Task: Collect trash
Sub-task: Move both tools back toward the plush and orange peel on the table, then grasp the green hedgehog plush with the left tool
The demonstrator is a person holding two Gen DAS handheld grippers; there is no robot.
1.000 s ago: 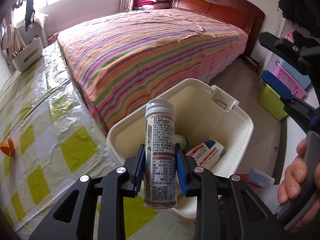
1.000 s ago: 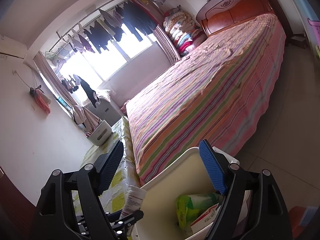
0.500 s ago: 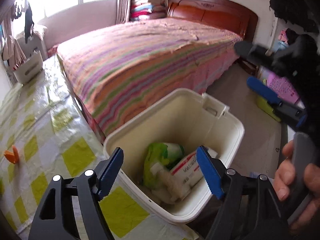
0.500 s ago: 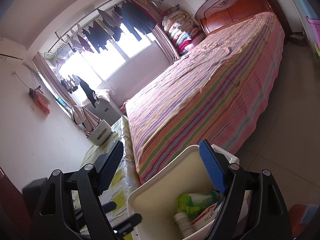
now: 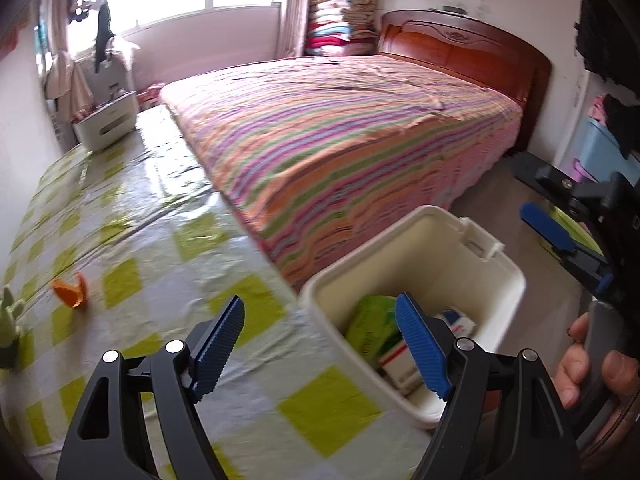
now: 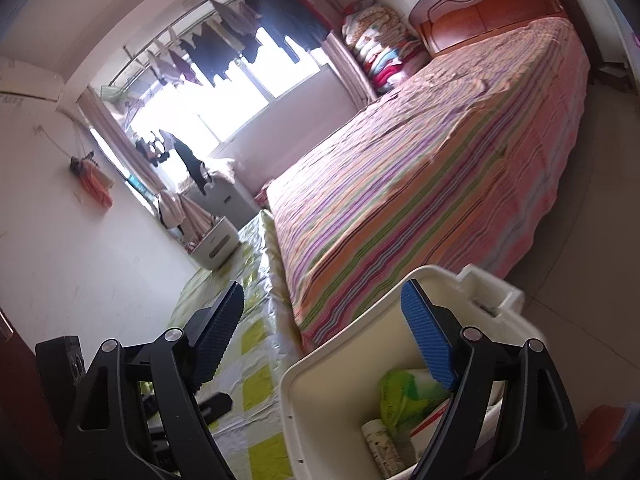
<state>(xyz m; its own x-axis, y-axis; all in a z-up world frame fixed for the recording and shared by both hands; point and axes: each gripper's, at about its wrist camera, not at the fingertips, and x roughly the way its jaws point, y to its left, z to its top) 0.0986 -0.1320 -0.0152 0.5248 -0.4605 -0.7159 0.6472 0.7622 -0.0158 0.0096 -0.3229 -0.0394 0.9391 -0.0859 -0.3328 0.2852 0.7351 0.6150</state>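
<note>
A white bin [image 5: 500, 276] stands at the table's edge beside the bed. In it lie a green packet [image 5: 372, 328], a red-and-white box [image 5: 460, 322] and a white pill bottle [image 6: 380, 440]. My left gripper [image 5: 320, 308] is open and empty, over the table just left of the bin's near corner. My right gripper [image 6: 322, 292] hangs over the bin [image 6: 340, 392]; its jaws are opening a little wider with nothing between them. One of its blue pads [image 5: 546, 227] shows at the right of the left wrist view. An orange scrap [image 5: 72, 290] lies on the table's left side.
The table [image 5: 160, 240] wears a shiny yellow-checked cloth. A striped bed [image 5: 340, 140] runs along its far side. A white storage box [image 5: 106, 122] stands at the table's far end, and a green toy [image 5: 8, 320] at its left edge. A person's hand [image 5: 580, 364] grips the right handle.
My left gripper opened and let go of the pill bottle, which now lies in the bin. It then rose and drew back to the left, away from the bin.
</note>
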